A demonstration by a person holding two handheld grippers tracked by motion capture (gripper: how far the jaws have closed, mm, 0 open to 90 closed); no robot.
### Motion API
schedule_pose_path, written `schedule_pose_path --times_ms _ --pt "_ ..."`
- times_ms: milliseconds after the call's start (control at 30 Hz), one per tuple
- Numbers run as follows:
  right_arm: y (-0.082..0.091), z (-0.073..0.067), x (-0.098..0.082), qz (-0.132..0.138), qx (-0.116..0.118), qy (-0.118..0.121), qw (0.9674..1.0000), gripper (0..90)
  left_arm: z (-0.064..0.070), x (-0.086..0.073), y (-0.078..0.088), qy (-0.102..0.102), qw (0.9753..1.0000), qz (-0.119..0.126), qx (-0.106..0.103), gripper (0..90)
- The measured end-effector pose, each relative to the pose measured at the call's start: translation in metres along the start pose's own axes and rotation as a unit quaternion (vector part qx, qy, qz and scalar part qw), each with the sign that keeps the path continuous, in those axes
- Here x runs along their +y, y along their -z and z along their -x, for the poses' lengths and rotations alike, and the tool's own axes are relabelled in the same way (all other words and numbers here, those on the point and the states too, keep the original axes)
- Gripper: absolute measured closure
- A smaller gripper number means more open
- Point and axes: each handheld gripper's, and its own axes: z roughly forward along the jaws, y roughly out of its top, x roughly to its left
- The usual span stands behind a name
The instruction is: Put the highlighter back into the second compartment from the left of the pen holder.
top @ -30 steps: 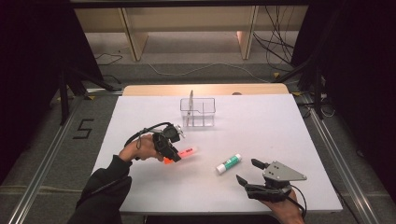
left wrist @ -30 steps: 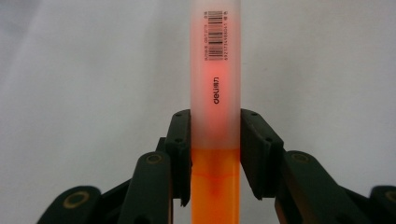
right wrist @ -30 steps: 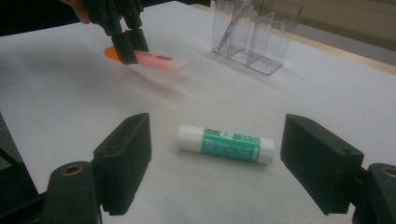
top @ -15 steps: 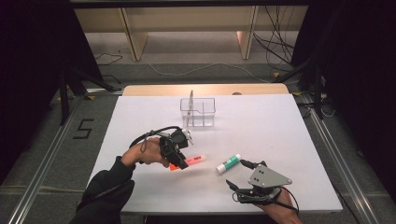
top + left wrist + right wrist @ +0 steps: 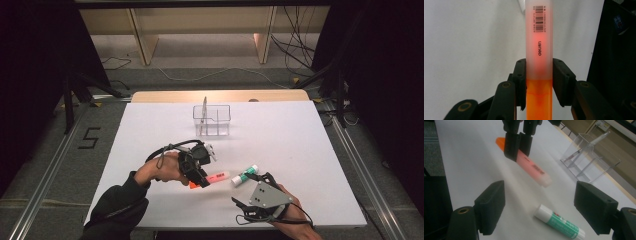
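- One orange highlighter (image 5: 539, 50) is held in the jaws of the left gripper (image 5: 199, 176), just where its frosted barrel meets the bright orange cap end; in the left gripper view the black pads are pressed against both of its sides.
- On the barrel the brand "deli" is printed in black, and above it a barcode with a row of small digits that are too fine to be read.
- In the high view the highlighter (image 5: 216, 177) is seen near the front middle of the white table (image 5: 310, 150), with its pale end pointed towards the right; in the right gripper view it is seen clear of the table, tilted with the orange end higher.
- One glue stick (image 5: 560, 225), white with a green label, is laid flat on the table just beside the highlighter's pale end and apart from it; the writing on its label cannot be read.
- The right gripper (image 5: 255, 192) is held near the table's front edge, and its jaws are spread wide with nothing between the pads; the glue stick lies on the table beyond them.
- One clear plastic organiser (image 5: 212, 120) with dividers is stood towards the back of the table, well apart from both grippers, and one thin pen (image 5: 204, 111) is leaned inside it.
- A black "5" (image 5: 89, 138) is marked on the floor to the left of the table.
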Motion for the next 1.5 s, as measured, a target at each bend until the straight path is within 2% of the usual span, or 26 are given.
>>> schedule_pose_path --times_ms 100,200,400,600,700,800,833,1000,1033,1133,1167,1200,1233,1300,1433,1467,1500 --pt "-0.003 -0.003 0.002 -0.005 -0.004 0.015 0.9999 25.9 0.002 0.001 -0.002 0.003 1.0 -0.007 0.004 66.3" --pt "-0.007 -0.006 0.003 -0.015 -0.014 0.038 0.9991 26.2 0.003 0.002 -0.004 0.014 0.9998 -0.007 0.01 66.3" --pt "-0.013 -0.013 0.005 -0.027 -0.026 0.073 0.9967 28.4 0.006 0.005 -0.008 0.016 0.9997 -0.017 0.005 66.3" --pt "-0.022 -0.02 0.006 -0.041 -0.041 0.129 0.99 30.7 0.01 0.008 -0.008 0.013 0.9996 -0.025 -0.002 66.3" --pt "-0.026 -0.023 0.005 -0.049 -0.045 0.14 0.9879 31.0 0.012 0.01 -0.007 0.009 0.9996 -0.027 -0.006 66.3" --pt "-0.029 -0.025 0.005 -0.056 -0.049 0.158 0.9846 31.4 0.014 0.012 -0.007 0.011 0.9995 -0.025 -0.013 66.3" --pt "-0.03 -0.026 0.006 -0.058 -0.053 0.174 0.9815 32.0 0.014 0.012 -0.006 0.012 0.9995 -0.025 -0.014 66.2" --pt "-0.034 -0.032 0.007 -0.067 -0.068 0.208 0.9734 35.5 0.017 0.015 -0.004 0.007 0.9994 -0.031 -0.013 66.3" --pt "-0.035 -0.033 0.007 -0.066 -0.07 0.221 0.9705 36.2 0.018 0.016 -0.005 0.008 0.9995 -0.028 -0.011 66.3" --pt "-0.037 -0.035 0.007 -0.066 -0.073 0.225 0.9695 38.7 0.019 0.017 -0.004 0.01 0.9995 -0.029 -0.011 66.3" --pt "-0.037 -0.033 0.008 -0.074 -0.07 0.247 0.9636 39.8 0.019 0.018 -0.005 0.007 0.9994 -0.03 -0.014 66.2" --pt "-0.037 -0.034 0.008 -0.077 -0.073 0.252 0.962 40.6 0.019 0.018 -0.005 0.006 0.9993 -0.034 -0.015 66.2" --pt "-0.039 -0.036 0.007 -0.072 -0.084 0.252 0.9614 41.4 0.02 0.019 -0.005 0.007 0.9993 -0.033 -0.015 66.2" --pt "-0.04 -0.038 0.007 -0.074 -0.087 0.254 0.9603 43.2 0.02 0.02 -0.005 0.01 0.9993 -0.033 -0.016 66.2" --pt "-0.042 -0.04 0.007 -0.073 -0.092 0.271 0.9553 46.2 0.021 0.022 -0.005 0.008 0.9992 -0.032 -0.023 66.2" --pt "-0.043 -0.041 0.007 -0.075 -0.091 0.269 0.9559 46.6 0.021 0.022 -0.005 0.007 0.9992 -0.033 -0.023 66.2" --pt "-0.043 -0.041 0.007 -0.076 -0.098 0.274 0.9538 47.8 0.022 0.023 -0.006 0.01 0.9992 -0.031 -0.024 66.3"
